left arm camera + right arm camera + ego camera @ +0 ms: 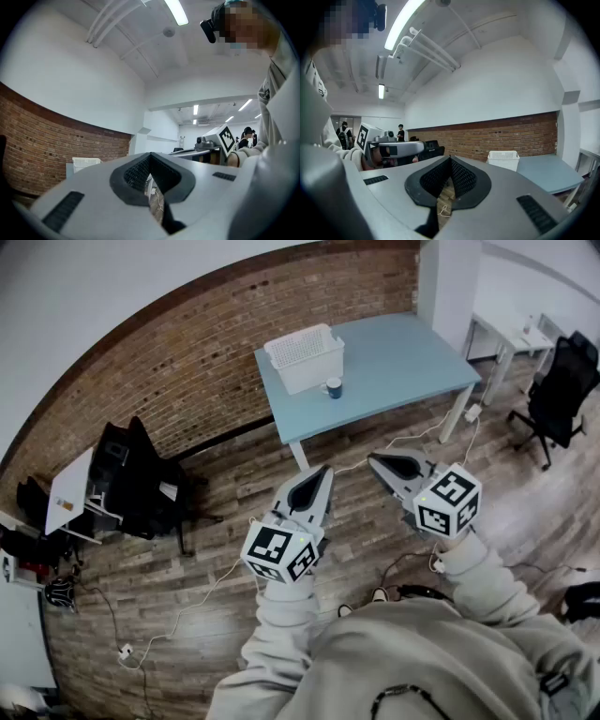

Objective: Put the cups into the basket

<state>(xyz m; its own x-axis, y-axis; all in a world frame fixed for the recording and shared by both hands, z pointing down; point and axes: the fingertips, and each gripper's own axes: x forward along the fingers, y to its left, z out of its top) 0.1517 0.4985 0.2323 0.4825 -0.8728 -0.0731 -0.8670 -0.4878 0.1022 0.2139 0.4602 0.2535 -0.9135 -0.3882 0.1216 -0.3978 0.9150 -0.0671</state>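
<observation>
A white slotted basket (305,356) stands on the far left part of a light blue table (403,362), and a dark blue cup (334,387) with a white inside sits just in front of it. My left gripper (324,470) and right gripper (371,458) hang over the wooden floor, well short of the table, side by side. Both are shut with nothing between their jaws. The basket (86,162) shows small at the left in the left gripper view. In the right gripper view the basket (503,159) stands on the blue table (548,173) to the right.
A brick wall (216,343) runs behind the table. Black bags and a chair (136,479) stand at the left, an office chair (561,395) at the right beside a white desk (511,334). White cables (412,439) trail over the floor. Other people (400,132) stand far off.
</observation>
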